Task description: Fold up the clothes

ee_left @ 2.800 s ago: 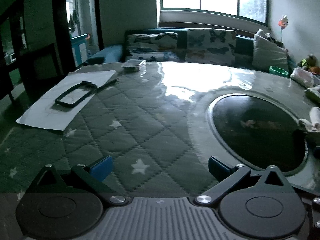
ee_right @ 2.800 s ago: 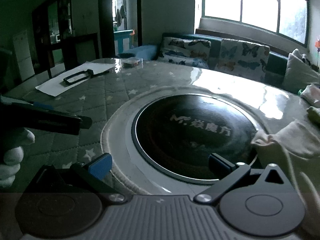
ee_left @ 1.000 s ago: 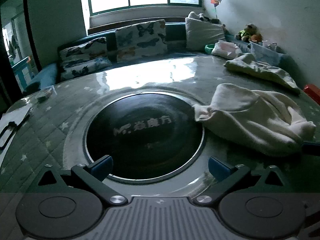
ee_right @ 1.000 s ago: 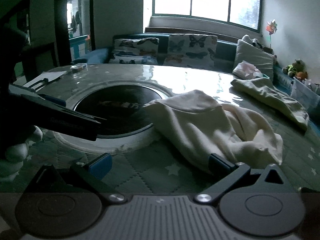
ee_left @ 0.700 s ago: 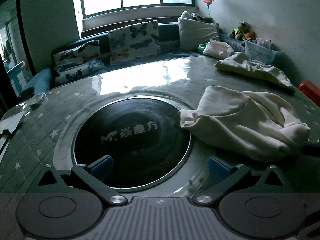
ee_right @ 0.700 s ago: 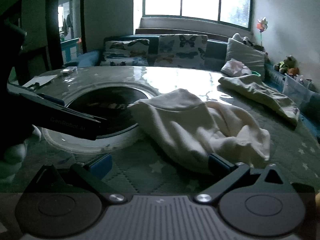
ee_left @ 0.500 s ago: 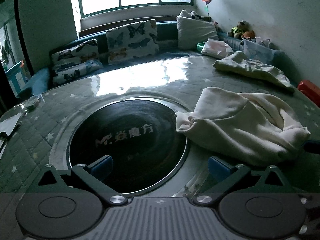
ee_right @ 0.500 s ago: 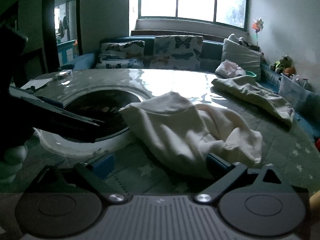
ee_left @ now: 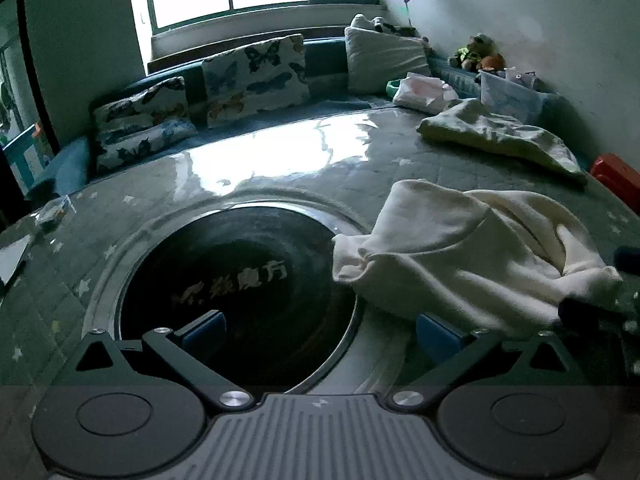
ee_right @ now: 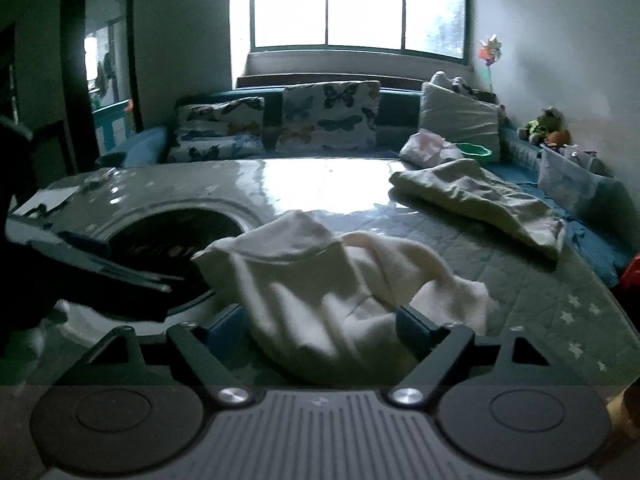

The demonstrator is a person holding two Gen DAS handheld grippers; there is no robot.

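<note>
The right hand-held gripper (ee_right: 322, 330) was closing around the bunched cream garment (ee_right: 320, 280), not yet pinching; it risked grabbing several layers. The left hand-held gripper (ee_left: 320, 328) stood open, empty.

A bright multi-pane window (ee_right: 356, 4) backlights a dim room. Below it, a blue sofa (ee_right: 400, 110) carries butterfly-print cushions (ee_right: 330, 116). White walls (ee_left: 540, 20) enclose the corner.

The left tongs (ee_left: 320, 334) and the right tongs (ee_right: 322, 330) looked the same: black linkage arms with silver screws, blue pads (ee_left: 438, 336), two round black discs and a grey ribbed plate at the frame bottom.
</note>
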